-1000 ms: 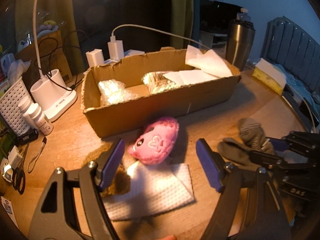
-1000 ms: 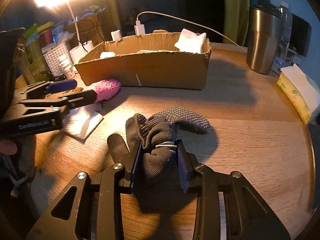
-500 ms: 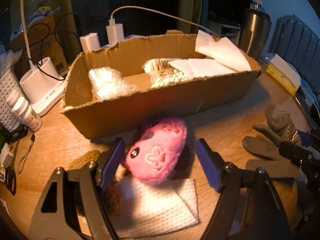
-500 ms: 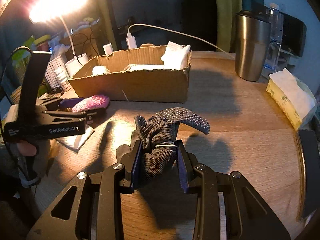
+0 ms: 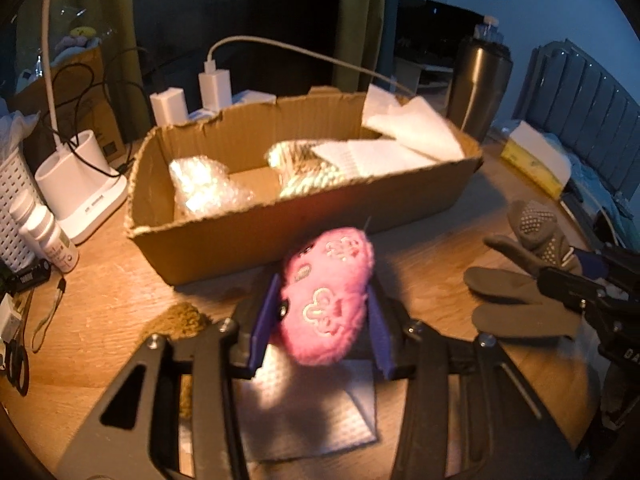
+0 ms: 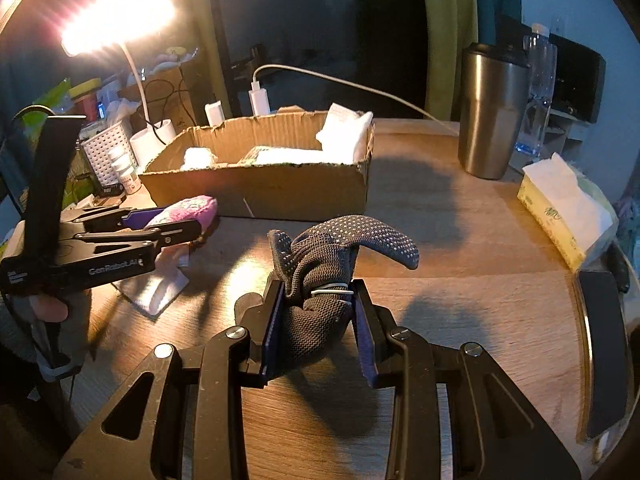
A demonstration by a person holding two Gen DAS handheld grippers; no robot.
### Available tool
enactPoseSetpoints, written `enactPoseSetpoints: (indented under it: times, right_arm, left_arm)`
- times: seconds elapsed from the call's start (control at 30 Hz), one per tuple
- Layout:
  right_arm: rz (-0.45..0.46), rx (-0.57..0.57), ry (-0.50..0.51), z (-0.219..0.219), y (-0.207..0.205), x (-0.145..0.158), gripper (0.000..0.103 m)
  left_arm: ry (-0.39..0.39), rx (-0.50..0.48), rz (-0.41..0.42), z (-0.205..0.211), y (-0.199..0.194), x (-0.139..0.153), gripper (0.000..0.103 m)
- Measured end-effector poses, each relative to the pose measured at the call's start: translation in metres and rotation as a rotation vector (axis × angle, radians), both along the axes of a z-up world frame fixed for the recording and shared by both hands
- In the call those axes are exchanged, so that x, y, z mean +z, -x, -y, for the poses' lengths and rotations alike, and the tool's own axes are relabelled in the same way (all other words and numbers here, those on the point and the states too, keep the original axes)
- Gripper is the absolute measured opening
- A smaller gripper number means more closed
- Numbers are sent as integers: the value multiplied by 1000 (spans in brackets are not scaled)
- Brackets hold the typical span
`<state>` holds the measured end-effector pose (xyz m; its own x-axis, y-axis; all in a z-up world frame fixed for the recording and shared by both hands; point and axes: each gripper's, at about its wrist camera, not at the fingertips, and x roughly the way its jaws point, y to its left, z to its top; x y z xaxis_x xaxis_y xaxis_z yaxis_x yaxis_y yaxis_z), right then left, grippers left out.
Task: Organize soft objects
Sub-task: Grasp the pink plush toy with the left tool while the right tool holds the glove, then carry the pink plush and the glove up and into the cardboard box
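Left gripper (image 5: pixel 322 314) jaws, just closing, are pinching the pink plush (image 5: pixel 326 298) before the box (image 5: pixel 256 236); right gripper (image 6: pixel 318 326) is clamping the glove (image 6: pixel 320 280); loose fingers risk snagging the box rim.

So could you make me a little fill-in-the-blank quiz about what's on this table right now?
1. The left gripper is shut on a plush toy coloured ____.
2. The right gripper holds a dark, dotted ____.
3. The cardboard box stands on a ____ table.
4. Right of the box in the right wrist view stands a steel ____.

Missing words: pink; glove; wooden; tumbler
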<state>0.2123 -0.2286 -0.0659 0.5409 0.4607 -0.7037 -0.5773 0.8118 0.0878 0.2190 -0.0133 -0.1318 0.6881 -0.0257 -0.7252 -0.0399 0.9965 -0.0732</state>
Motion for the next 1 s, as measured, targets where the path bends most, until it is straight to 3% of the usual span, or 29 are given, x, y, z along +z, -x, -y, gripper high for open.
enactPoseSetpoints:
  times: [0.63,1.0]
  right_arm:
    - [102,20,-10,-29,27,46,35]
    - [156,39,-11,-46,33,71,35]
  left_arm:
    - [3,-29,130,2,48,45,43]
    - [19,-23,249,-14,70,80,43]
